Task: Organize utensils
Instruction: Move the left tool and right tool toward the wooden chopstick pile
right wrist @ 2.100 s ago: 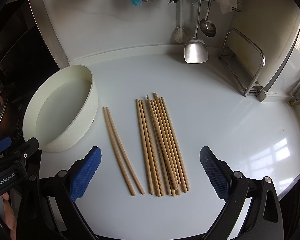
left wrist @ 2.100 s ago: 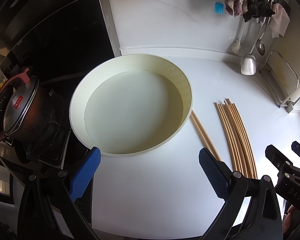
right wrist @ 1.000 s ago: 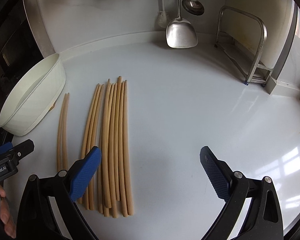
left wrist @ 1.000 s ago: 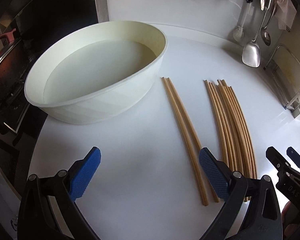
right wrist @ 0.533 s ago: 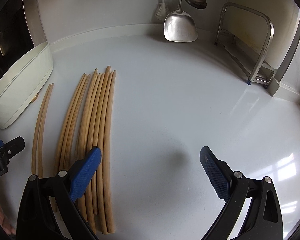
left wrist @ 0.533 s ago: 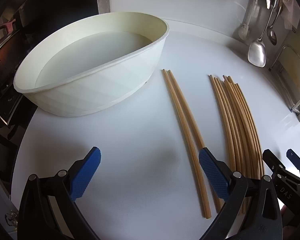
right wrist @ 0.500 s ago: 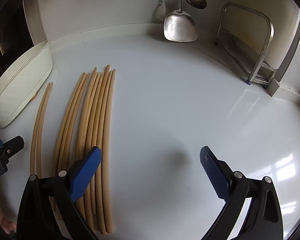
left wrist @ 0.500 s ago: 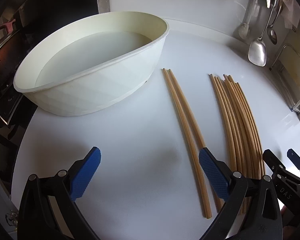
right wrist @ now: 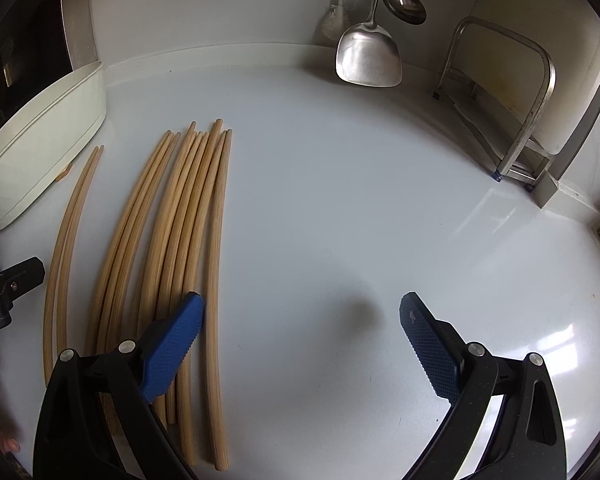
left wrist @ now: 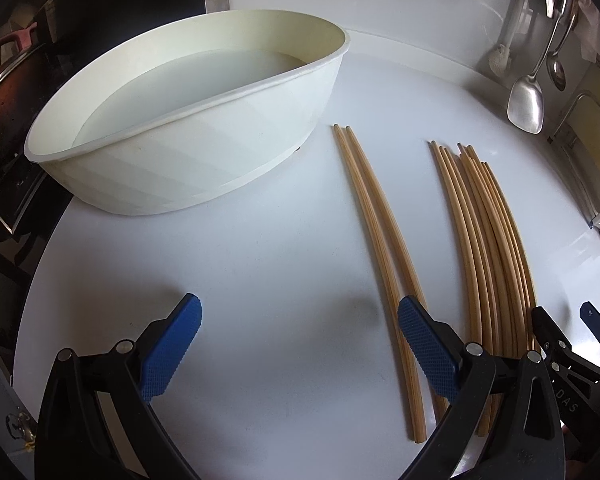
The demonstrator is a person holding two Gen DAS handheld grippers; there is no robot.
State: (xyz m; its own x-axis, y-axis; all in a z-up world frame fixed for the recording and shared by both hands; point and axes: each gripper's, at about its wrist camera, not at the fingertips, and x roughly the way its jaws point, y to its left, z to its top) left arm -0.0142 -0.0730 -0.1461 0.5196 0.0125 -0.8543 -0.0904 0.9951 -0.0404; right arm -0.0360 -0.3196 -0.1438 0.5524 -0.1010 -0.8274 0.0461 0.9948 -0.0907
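Several wooden chopsticks lie on the white counter: a separate pair (left wrist: 374, 236) (right wrist: 66, 240) and a bundle (left wrist: 490, 236) (right wrist: 180, 236) to its right. A white oval basin (left wrist: 188, 120) (right wrist: 40, 148) holding water stands at the left. My left gripper (left wrist: 298, 344) is open and empty, low over the counter, its right finger beside the pair's near end. My right gripper (right wrist: 300, 340) is open and empty, its left finger (right wrist: 172, 344) over the bundle's near end. Each gripper's tip shows at the edge of the other's view.
A steel spatula (right wrist: 368, 56) (left wrist: 526, 100) and a ladle (right wrist: 404, 4) hang on the back wall. A metal rack (right wrist: 512, 112) stands at the right. A stove with a pot (left wrist: 4, 80) is to the left of the basin.
Both grippers have dropped lower and closer to the counter. The right gripper has shifted right, so the bundle now lies under its left finger. Both stay open.
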